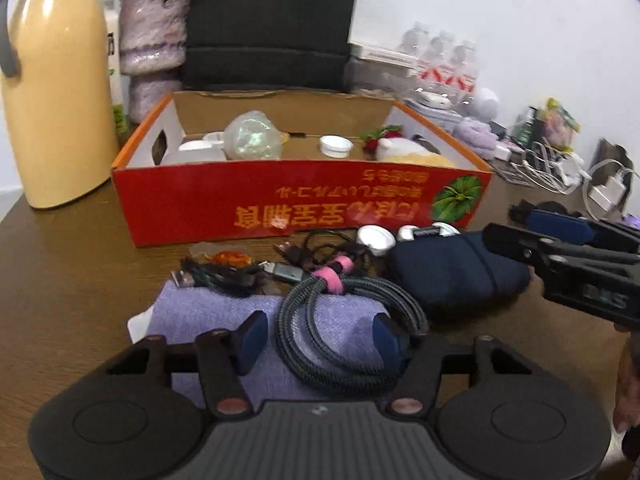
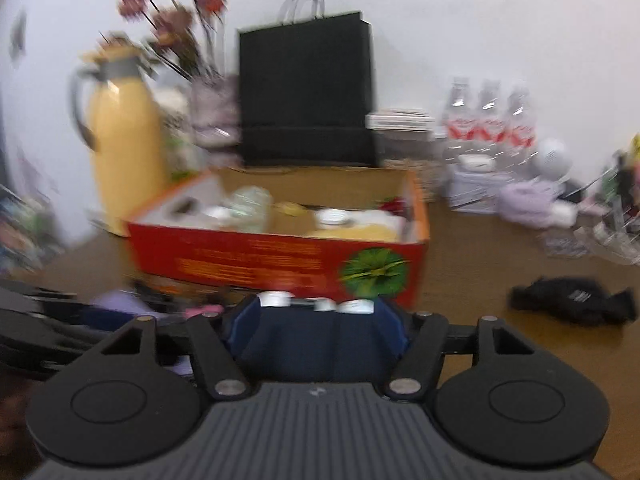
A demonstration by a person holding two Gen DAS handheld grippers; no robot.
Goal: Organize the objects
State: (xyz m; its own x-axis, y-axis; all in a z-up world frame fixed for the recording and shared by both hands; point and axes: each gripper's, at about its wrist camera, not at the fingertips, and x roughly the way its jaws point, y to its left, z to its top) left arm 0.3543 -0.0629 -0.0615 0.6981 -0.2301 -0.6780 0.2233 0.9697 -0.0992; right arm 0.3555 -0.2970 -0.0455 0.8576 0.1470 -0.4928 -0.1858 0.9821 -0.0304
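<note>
Both fisheye views sit low over the brown wooden worktop (image 1: 60,280), each looking forward past its own tool at lower frame. Both share the red cardboard box (image 1: 300,200) mid-frame, near; the right view is blurred.

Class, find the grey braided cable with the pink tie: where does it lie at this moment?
In the left wrist view the grey braided cable lies centre frame on the lilac cloth, between the left gripper's fingers, left of the navy pouch.

box lettering (image 2: 248,260) blurred, thermos (image 1: 52,92) top cropped
</note>
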